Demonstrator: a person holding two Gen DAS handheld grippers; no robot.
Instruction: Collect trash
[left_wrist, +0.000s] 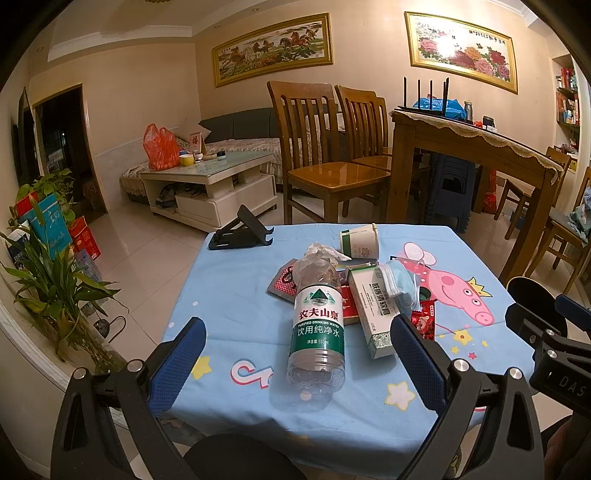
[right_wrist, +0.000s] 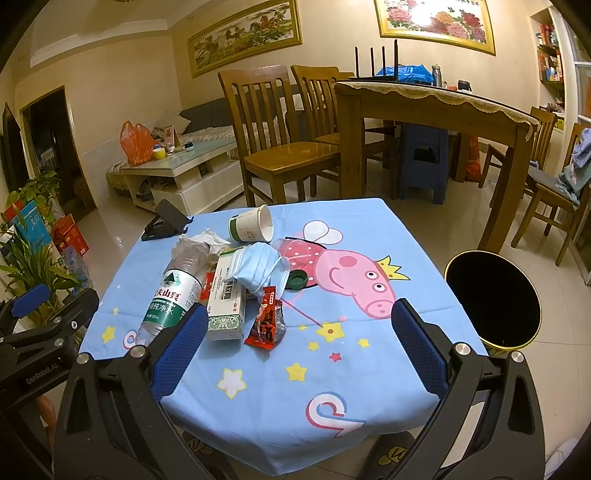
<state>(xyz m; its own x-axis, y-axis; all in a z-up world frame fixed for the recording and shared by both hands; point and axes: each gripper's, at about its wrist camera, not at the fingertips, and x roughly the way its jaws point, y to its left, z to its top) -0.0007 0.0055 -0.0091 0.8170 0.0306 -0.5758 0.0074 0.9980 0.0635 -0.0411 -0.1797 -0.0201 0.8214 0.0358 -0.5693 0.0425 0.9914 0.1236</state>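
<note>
A pile of trash lies on the blue cartoon tablecloth (left_wrist: 229, 295) (right_wrist: 369, 369): an empty water bottle (left_wrist: 317, 325) (right_wrist: 173, 295), a white-green carton (left_wrist: 371, 314) (right_wrist: 227, 302), a blue face mask (left_wrist: 400, 284) (right_wrist: 258, 273), a red snack wrapper (right_wrist: 267, 321) (left_wrist: 424, 321), a tipped paper cup (left_wrist: 360, 242) (right_wrist: 253, 223), crumpled tissue (right_wrist: 205, 238) and a green cap (right_wrist: 297, 278). My left gripper (left_wrist: 297, 339) is open, its blue fingers flanking the bottle's lower half. My right gripper (right_wrist: 297, 325) is open above the cloth's front, holding nothing.
A black bin with a gold rim (right_wrist: 493, 299) stands right of the table. A black phone stand (left_wrist: 240, 232) sits at the table's far left corner. Wooden chairs (left_wrist: 325, 155), a dining table (left_wrist: 476, 147) and a white coffee table (left_wrist: 210, 184) lie beyond. Plants (left_wrist: 55, 280) crowd the left.
</note>
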